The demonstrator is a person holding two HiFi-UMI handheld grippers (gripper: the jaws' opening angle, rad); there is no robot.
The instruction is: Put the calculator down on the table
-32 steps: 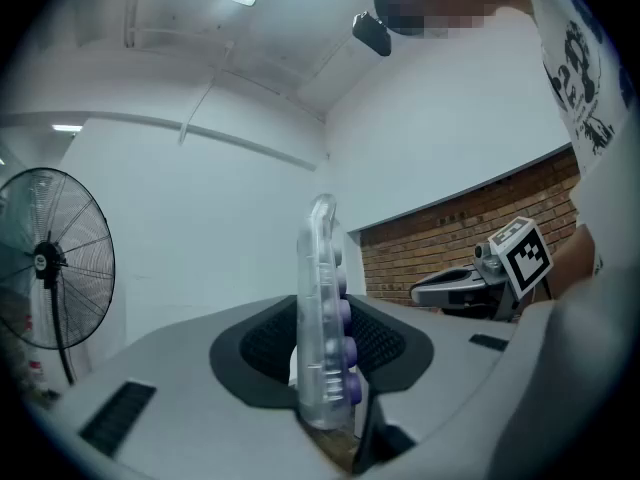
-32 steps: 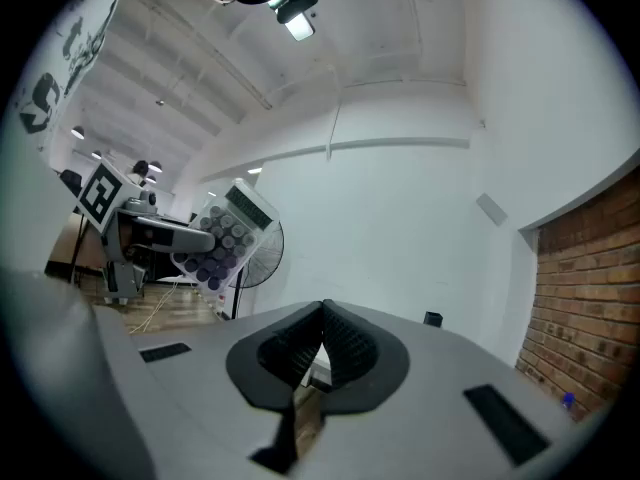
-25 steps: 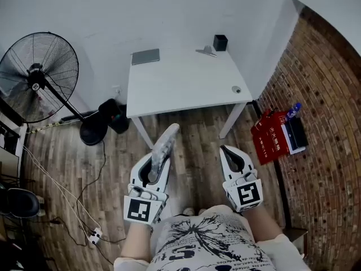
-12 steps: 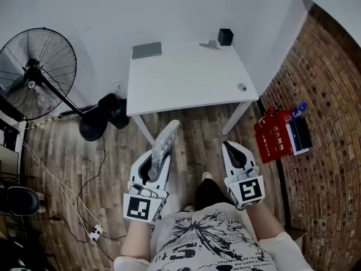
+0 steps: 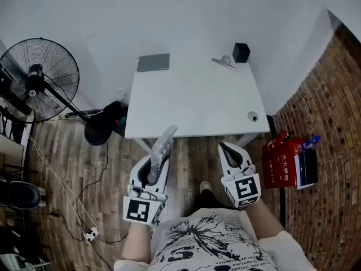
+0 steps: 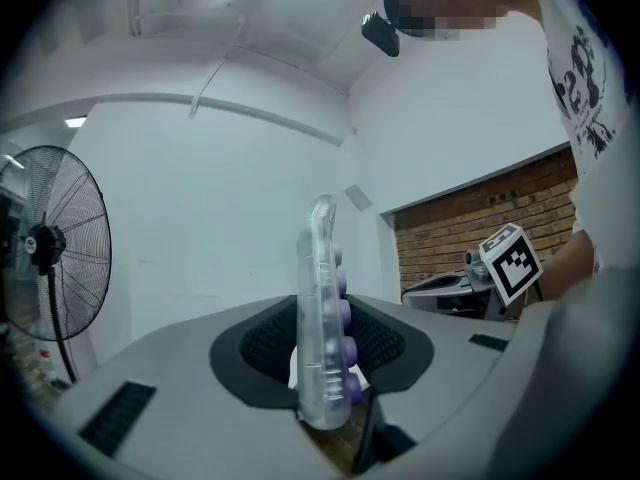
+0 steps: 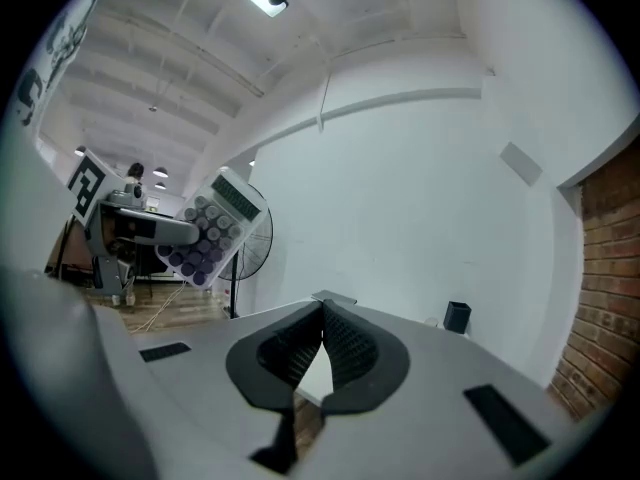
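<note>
Calculator, clear plastic slab w/ round purple keys (image 5: 165,141), is clamped edge-on in the left gripper (image 5: 152,174), sticking out fwd past the jaw tips and carried in the air. Right gripper (image 5: 225,149) has its jaws together, nothing in them. Vs a sec ago the white rectangular table (image 5: 192,100) sits much closer. In the head view the calc's tip now meets its near edge. Approach looks nearly done, so what's left is prob. reaching over the top & lowering it.
</note>
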